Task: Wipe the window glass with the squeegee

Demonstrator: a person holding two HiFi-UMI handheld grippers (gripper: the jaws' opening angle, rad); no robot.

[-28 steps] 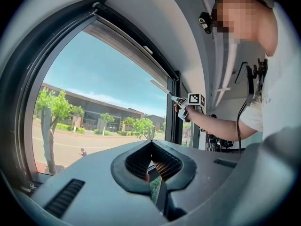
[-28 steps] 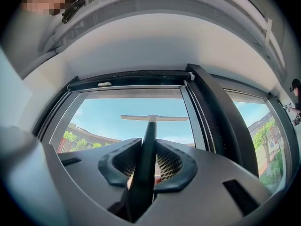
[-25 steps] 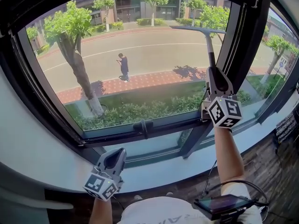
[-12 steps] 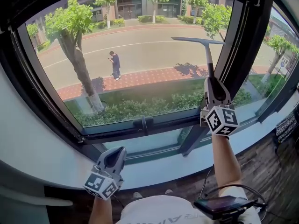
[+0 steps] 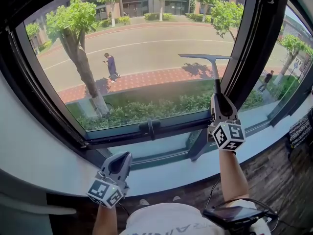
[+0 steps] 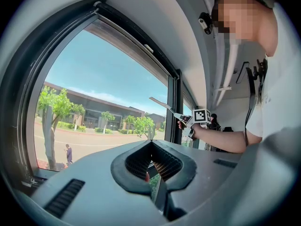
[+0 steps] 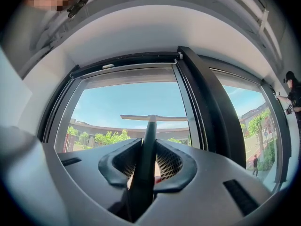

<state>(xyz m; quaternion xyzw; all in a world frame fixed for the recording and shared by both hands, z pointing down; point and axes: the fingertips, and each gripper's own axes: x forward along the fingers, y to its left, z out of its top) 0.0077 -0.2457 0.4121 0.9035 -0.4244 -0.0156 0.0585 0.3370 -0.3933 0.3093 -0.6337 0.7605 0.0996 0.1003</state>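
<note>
A grey squeegee (image 5: 214, 75) with a T-shaped blade stands upright against the window glass (image 5: 142, 67), its blade at the pane's right side about halfway up. My right gripper (image 5: 215, 96) is shut on its handle. In the right gripper view the squeegee (image 7: 151, 126) runs up between the jaws, blade level against the sky. My left gripper (image 5: 121, 161) hangs low at the left below the sill, jaws together and holding nothing. The left gripper view shows the squeegee (image 6: 164, 106) far off in front of the glass.
A black window frame (image 5: 252, 43) rises just right of the squeegee, and a latch handle (image 5: 149, 128) sits on the lower rail. A white sill (image 5: 161, 173) curves below. A device (image 5: 234, 214) hangs at the person's waist.
The squeegee and my right gripper have slid down the glass, the blade going from near the top to about mid-height. My left gripper has stayed put.
</note>
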